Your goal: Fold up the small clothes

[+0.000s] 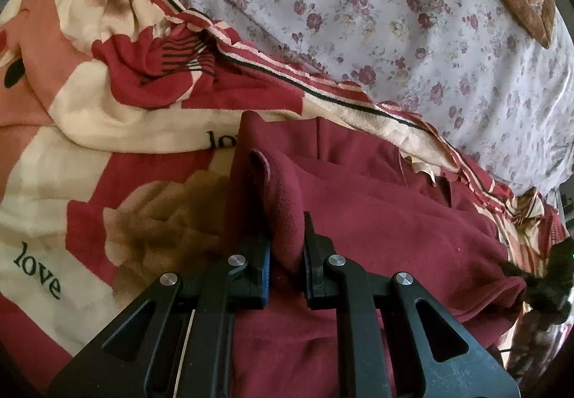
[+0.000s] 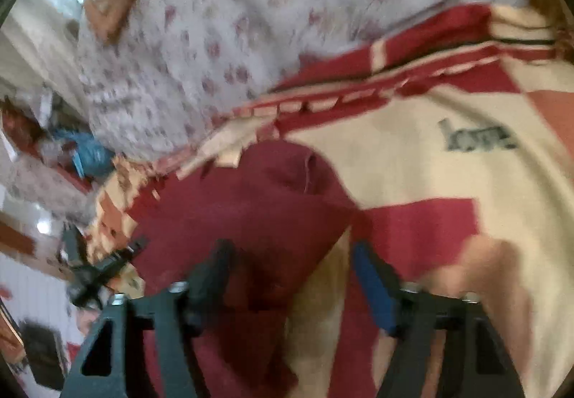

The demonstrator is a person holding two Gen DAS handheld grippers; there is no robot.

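Maroon garment lies spread on a red-and-cream blanket on the bed, a flowered sheet beyond it. Left gripper: fingers pressed nearly together, pinching a raised fold of the garment's edge that stands up between them. From this fold the cloth runs away to the right and toward the far side.

Right gripper: fingers spread, nothing pinched. View blurred. The garment lies under and ahead of them, its right-hand edge passing between the tips, with bare blanket to the right.

Judgement: the left hand already has its hold; the right hand has yet to take that edge. Both grippers pitch steeply down at the bed.
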